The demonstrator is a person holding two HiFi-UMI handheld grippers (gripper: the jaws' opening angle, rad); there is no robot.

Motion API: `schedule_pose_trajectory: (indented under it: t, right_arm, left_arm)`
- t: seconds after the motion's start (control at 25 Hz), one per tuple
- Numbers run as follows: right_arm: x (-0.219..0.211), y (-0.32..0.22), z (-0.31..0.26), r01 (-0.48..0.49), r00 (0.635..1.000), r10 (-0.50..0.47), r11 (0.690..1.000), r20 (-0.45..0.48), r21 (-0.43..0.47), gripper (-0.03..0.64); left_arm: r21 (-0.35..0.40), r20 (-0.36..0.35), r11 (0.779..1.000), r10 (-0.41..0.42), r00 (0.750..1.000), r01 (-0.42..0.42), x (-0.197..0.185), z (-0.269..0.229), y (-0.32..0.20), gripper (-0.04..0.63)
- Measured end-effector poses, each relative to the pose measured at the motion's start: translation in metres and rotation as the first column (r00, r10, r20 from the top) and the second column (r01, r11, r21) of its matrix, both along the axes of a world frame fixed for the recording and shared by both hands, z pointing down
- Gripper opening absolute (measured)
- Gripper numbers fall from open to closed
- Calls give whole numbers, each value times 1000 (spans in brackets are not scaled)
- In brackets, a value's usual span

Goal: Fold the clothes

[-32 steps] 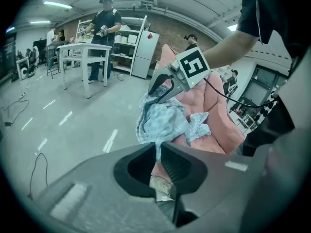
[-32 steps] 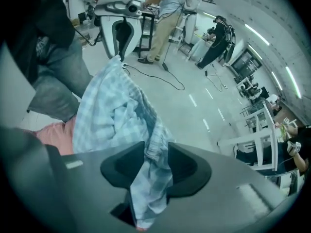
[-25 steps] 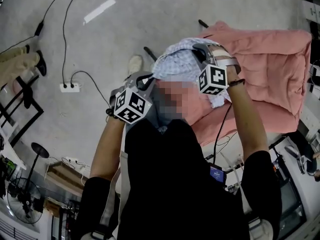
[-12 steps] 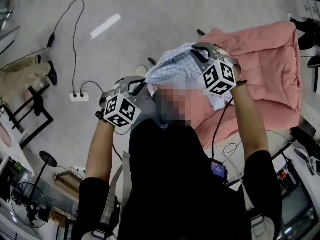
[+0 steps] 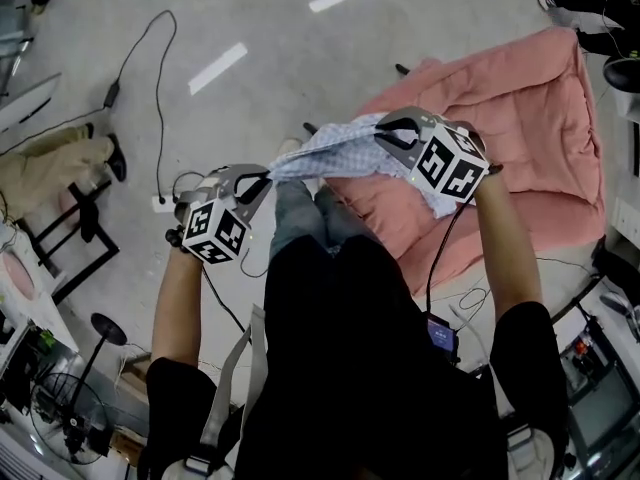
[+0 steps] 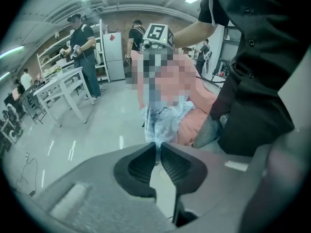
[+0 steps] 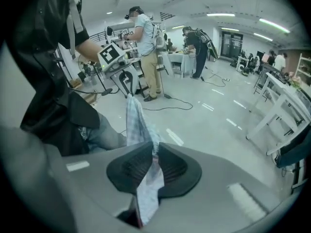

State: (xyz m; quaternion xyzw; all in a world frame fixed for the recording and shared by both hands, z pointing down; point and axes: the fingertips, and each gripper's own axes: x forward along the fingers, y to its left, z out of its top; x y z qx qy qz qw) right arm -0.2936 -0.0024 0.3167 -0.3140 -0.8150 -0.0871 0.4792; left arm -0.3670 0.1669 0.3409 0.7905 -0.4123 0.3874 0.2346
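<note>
— Where's the pale blue checked fabric garment (image 5: 330, 154)?
— Stretched in the air between your left gripper (image 5: 261, 179) and right gripper (image 5: 381, 134), each pinching an edge, near the pink padded quilt (image 5: 525, 118). Pull it taut and level.

The head view looks steeply down over the person's torso (image 5: 370, 358) onto the left gripper (image 5: 262, 177), the right gripper (image 5: 386, 134) and the floor (image 5: 250, 28) far below. Each gripper view sits close behind its own jaws and faces the other gripper along the cloth (image 5: 330, 154). All three views share that cloth.
</note>
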Motion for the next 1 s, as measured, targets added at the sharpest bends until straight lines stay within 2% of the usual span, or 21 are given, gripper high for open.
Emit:
schedule_pose_trajectory:
  t: [0.2,0.32,0.48,0.6,0.8,1.0]
  right_arm:
    - [-22,-7,10,-20,1000,19,999,24,39,41]
    - [-34,-15,27,-24,1000,24,999,-6,39,41]
    - [-59,-40,53,-76,996,77,997,-42,20,41]
    - [-74,-59,68,-93,992,96,995,-79,34,41]
    - [-110,-74,101,-33,996,43,992,-77,118,43]
    - [-132,-72,123,108,992,-92,969,-81,223,43]
  left_arm:
    - [-3,30,1000,7,1000,-7,-23,13,-9,37]
    - [4,39,1000,16,999,-16,-32,26,-18,37]
    - [32,35,999,-5,999,4,-47,44,-32,37]
    - [57,73,998,17,997,-22,-48,51,-41,38]
    - [47,125,993,104,987,-110,-47,75,-46,38]
    - [44,143,994,97,985,-104,-63,82,-38,40]
